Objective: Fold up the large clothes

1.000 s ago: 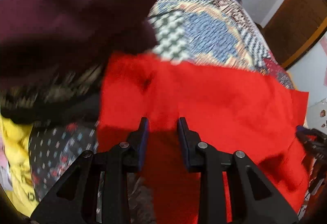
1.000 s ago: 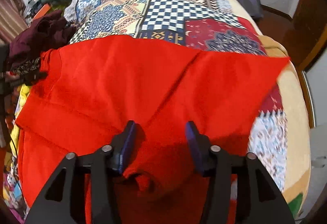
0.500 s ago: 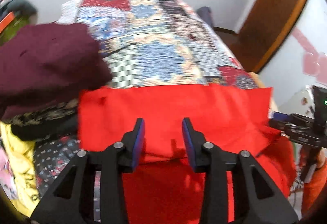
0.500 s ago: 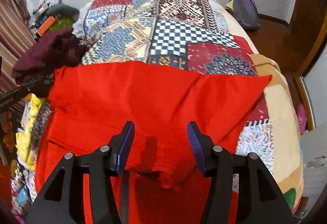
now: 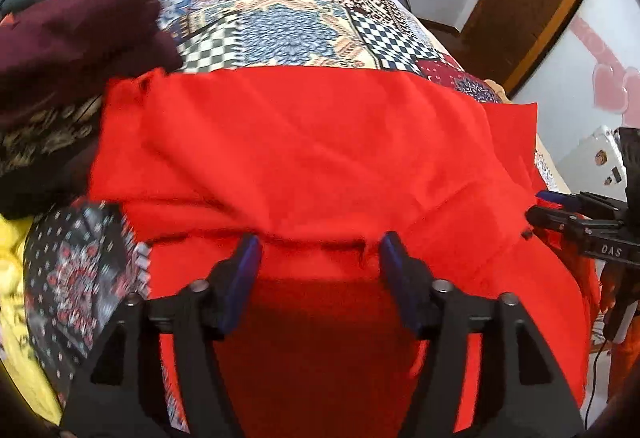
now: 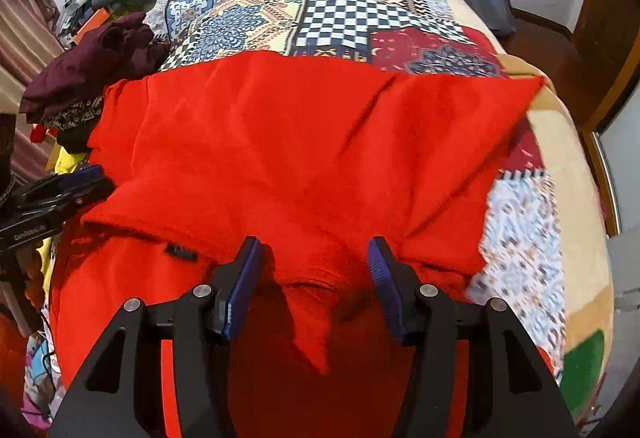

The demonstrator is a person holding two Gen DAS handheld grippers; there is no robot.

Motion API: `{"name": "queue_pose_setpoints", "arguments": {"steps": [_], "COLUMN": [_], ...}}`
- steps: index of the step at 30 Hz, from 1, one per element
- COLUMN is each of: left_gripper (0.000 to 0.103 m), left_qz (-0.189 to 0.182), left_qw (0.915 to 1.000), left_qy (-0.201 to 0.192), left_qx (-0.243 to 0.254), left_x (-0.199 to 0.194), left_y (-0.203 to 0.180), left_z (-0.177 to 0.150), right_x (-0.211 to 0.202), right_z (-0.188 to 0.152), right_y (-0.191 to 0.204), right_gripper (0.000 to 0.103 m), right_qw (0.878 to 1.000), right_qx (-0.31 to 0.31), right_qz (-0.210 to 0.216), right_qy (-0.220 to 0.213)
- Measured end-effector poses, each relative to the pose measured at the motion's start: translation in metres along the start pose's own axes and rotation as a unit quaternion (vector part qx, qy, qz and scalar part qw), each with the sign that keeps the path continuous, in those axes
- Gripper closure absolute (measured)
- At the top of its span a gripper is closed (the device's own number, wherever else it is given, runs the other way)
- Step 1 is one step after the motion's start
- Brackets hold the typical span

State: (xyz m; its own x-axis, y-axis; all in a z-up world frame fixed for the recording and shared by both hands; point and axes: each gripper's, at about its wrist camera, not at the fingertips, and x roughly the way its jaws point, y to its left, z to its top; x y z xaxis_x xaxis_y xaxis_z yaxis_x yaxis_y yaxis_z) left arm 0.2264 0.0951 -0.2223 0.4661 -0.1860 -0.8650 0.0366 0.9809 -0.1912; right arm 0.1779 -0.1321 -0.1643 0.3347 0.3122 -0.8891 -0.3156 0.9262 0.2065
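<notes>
While the red garment (image 5: 320,142) lay spread across the patchwork bedspread (image 5: 280,10), its folded-over edge ran just ahead of both pairs of fingers. Left gripper (image 5: 320,254): fingers (image 5: 244,270) parted wide, nothing between them, the fold's hem directly beyond the tips and more red cloth beneath. Right gripper (image 6: 314,258): fingers (image 6: 240,278) likewise spread apart and holding nothing, a bunched ridge of the same red garment (image 6: 304,142) lying in the gap below. To the left of the left fingers, a maroon garment (image 5: 68,38) rested over a dark patterned cloth (image 5: 44,134). Each gripper appeared at the edge of the other's view, the right gripper (image 5: 560,210) at the garment's far-right side.
</notes>
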Motion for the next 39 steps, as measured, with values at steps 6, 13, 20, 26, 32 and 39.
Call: {"name": "queue_pose_setpoints", "arguments": {"steps": [6, 13, 20, 26, 32, 39], "left_gripper": [0.039, 0.035, 0.033, 0.033, 0.033, 0.031], "left_qz": [0.041, 0.063, -0.035, -0.062, -0.065, -0.049], "left_qw": [0.9991, 0.9898, 0.9670, 0.9659, 0.9668, 0.9618], "left_qy": [-0.002, -0.062, -0.055, -0.046, -0.065, -0.054], "left_qx": [-0.004, -0.112, -0.246, -0.247, -0.238, -0.264], "left_x": [-0.026, -0.064, -0.038, -0.009, -0.001, 0.029], "left_y": [0.024, 0.090, 0.148, 0.144, 0.137, 0.149], "left_z": [-0.013, -0.006, 0.004, 0.014, 0.031, 0.042], "right_x": [-0.016, -0.034, -0.023, -0.039, -0.044, 0.011], "right_z": [-0.002, 0.014, 0.028, 0.022, 0.030, 0.047], "right_y": [-0.021, -0.051, -0.068, -0.072, -0.096, -0.122], "right_gripper": [0.046, 0.043, 0.042, 0.042, 0.042, 0.042], "right_qw": [1.000, 0.996, 0.991, 0.994, 0.991, 0.978], "right_qx": [0.026, 0.079, 0.126, 0.101, 0.126, 0.205], "right_qz": [-0.011, -0.012, 0.018, -0.012, -0.022, 0.020], "right_qy": [0.001, -0.036, -0.028, -0.028, -0.047, -0.025]}}
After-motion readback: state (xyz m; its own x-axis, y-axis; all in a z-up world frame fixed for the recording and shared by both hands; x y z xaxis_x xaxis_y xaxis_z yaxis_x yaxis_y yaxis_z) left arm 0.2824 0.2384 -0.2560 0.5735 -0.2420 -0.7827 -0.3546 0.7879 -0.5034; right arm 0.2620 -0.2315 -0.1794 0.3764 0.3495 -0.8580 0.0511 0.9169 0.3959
